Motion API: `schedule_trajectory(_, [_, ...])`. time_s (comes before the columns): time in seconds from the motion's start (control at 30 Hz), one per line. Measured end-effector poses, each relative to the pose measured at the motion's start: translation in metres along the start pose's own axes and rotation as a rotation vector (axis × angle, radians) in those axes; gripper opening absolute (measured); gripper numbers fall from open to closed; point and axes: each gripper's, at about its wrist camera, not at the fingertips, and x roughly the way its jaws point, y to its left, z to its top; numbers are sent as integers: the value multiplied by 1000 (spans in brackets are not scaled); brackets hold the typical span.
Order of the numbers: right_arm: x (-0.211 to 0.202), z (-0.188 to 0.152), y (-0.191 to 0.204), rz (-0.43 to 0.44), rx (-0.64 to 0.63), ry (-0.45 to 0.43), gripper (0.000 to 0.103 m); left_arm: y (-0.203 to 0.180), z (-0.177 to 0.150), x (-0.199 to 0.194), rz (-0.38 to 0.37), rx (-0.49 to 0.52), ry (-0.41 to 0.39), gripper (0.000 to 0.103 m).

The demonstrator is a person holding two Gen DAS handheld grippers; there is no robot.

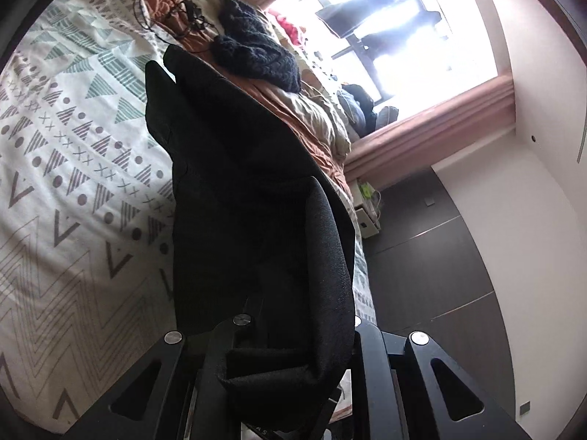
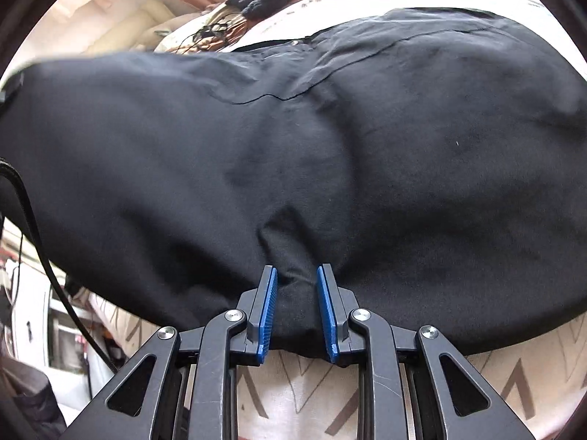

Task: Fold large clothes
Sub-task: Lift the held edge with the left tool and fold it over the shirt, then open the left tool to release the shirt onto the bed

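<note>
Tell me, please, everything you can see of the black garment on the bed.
The garment is black, matte woven cloth, large, with a curved seam and soft wrinkles. It lies partly spread on the patterned bedspread. The right gripper pinches a bunched fold at its near edge between blue pads. Another part drapes over the left gripper, hiding its jaws.

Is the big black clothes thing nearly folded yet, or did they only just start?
Hard to say exactly, but it looks about midway. Done: the black garment is spread wide over the patterned bedspread. In hand: the right gripper pinches a bunch of its near edge between its blue pads, and the left gripper has cloth draped over it, lifted. Left: no neat folded stack shows yet.
</note>
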Motion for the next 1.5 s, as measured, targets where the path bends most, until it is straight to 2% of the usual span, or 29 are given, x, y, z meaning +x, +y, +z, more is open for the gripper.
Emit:
schedule_trajectory(0.17, [-27, 2, -21, 81, 53, -19, 23, -32, -4, 29, -25, 57, 36, 16])
schedule_trajectory(0.33, [-70, -3, -54, 80, 116, -100, 23, -56, -10, 67, -24, 97, 90, 16])
schedule_trajectory(0.6, [-141, -16, -114, 24, 249, -233, 23, -80, -34, 139, 15, 142, 212, 16])
schedule_trajectory(0.73, [-162, -23, -138, -12, 300, -257, 23, -85, -54, 181, 39, 155, 289, 17])
schedule_trajectory(0.8, [-167, -27, -150, -32, 325, -260, 23, -87, -68, 204, 60, 165, 347, 17])
schedule_trajectory(0.9, [-173, -32, -164, -49, 357, -261, 23, -90, -91, 233, 135, 202, 427, 18])
schedule_trajectory(0.97, [-177, -35, -170, -58, 370, -263, 23, -93, -102, 244, 158, 219, 450, 26])
schedule_trajectory(1.03, [-182, -40, -174, -62, 380, -266, 23, -95, -107, 246, 138, 211, 447, 32])
schedule_trajectory(1.07, [-183, -41, -176, -63, 386, -268, 23, -95, -106, 244, 118, 206, 439, 41])
schedule_trajectory(1.1, [-185, -42, -177, -62, 391, -271, 25, -95, -104, 240, 79, 196, 433, 47])
schedule_trajectory(1.13, [-185, -40, -177, -59, 394, -273, 28, -94, -100, 236, 32, 176, 425, 59])
schedule_trajectory(1.2, [-186, -37, -177, -45, 402, -285, 42, -89, -91, 224, -46, 132, 410, 64])
schedule_trajectory(1.23, [-186, -37, -176, -35, 401, -293, 51, -89, -87, 220, -49, 128, 398, 65])
schedule_trajectory(1.27, [-187, -36, -175, -24, 397, -302, 56, -87, -82, 213, -36, 135, 380, 65])
schedule_trajectory(1.4, [-186, -21, -161, 24, 349, -326, 59, -65, -63, 182, 44, 150, 312, 65])
schedule_trajectory(1.47, [-182, -14, -153, 42, 322, -328, 75, -45, -56, 166, 94, 132, 292, 65])
schedule_trajectory(1.5, [-179, -10, -149, 48, 310, -331, 78, -40, -55, 159, 116, 122, 282, 65])
